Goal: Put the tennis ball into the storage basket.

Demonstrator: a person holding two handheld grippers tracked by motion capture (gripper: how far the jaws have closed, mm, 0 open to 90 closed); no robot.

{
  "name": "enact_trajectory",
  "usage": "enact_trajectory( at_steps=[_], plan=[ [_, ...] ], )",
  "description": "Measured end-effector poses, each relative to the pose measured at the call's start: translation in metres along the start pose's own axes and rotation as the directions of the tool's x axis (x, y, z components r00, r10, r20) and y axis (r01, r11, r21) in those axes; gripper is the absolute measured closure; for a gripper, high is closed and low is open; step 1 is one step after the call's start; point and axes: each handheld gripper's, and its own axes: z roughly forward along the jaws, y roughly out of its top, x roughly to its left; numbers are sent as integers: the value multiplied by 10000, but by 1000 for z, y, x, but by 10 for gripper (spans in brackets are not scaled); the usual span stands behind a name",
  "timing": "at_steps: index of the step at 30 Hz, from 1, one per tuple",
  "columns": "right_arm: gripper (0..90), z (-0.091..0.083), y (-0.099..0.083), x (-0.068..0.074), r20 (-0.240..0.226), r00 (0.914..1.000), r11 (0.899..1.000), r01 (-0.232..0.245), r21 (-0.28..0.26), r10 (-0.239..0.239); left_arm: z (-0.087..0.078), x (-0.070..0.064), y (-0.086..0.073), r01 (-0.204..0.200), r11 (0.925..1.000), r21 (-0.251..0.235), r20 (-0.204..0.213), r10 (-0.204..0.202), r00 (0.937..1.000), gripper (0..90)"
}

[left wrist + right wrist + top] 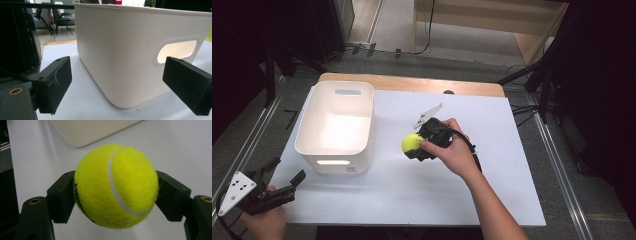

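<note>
Nearest the person, at the table's front left corner, the left gripper (287,186) is held in the left hand (264,222) with its jaws spread wide and nothing between them; a grey three-cornered plate (237,186) sits on top of it. In the left gripper view the two black pads (53,83) stand far apart, framing the near corner of the one container on the table, a white bin (130,50) with a slot handle (176,51) cut in its near end. Seen from above, the white bin (336,125) rests on the left part of the white table (422,195), and its inside looks bare, with only bright white floor visible. A second slot handle (348,92) shows in its far end. To the right of the bin, near the table's middle, the right hand (454,150) holds the right gripper (419,145), whose jaws are clamped on a single yellow tennis ball (412,142), just beside the bin but outside it. The right gripper view shows the tennis ball (116,186) pressed between both pads (62,197), above the table, with a bin corner beyond. The count: one bin, one ball, two grippers.
</note>
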Motion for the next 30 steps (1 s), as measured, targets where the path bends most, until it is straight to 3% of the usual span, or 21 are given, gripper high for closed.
enact_trajectory(
  at_steps=[30],
  plan=[
    [243,3,33,9,-182,9990,9989,415,-222,-419,0,0,0,-9,10000,0,51,9,10000,85]
  ],
)
